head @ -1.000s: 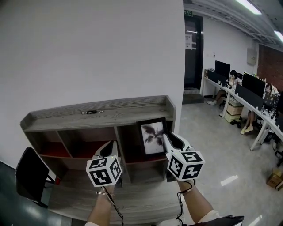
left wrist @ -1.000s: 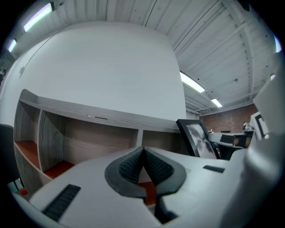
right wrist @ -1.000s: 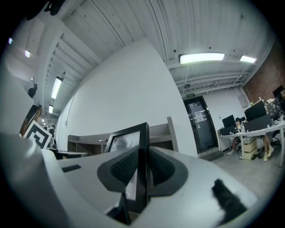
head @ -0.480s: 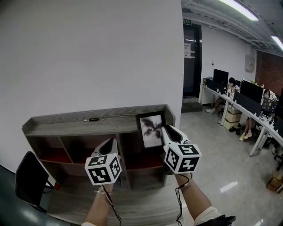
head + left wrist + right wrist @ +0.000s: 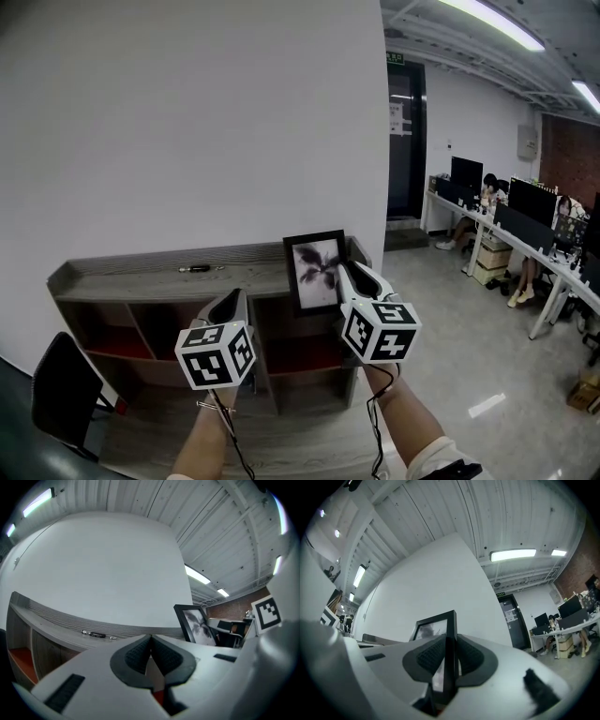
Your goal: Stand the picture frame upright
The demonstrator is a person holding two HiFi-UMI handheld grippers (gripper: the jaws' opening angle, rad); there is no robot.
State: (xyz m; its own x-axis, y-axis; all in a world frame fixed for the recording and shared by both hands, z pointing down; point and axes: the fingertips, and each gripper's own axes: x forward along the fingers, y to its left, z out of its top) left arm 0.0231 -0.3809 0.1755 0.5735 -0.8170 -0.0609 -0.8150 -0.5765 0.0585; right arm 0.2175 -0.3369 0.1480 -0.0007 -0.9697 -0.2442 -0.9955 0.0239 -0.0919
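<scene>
Raised higher than before, the picture frame is pinched by the right gripper over the shelf, the left gripper is pressed together empty, and setting it down standing is needed next.

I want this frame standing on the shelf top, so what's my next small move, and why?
Probably ease the frame forward over the shelf top and set its bottom edge down, with the jaws shut. The right gripper clamps its right edge and it's already upright, but it seems to hang in front of the top's front lip, not resting on it.
</scene>
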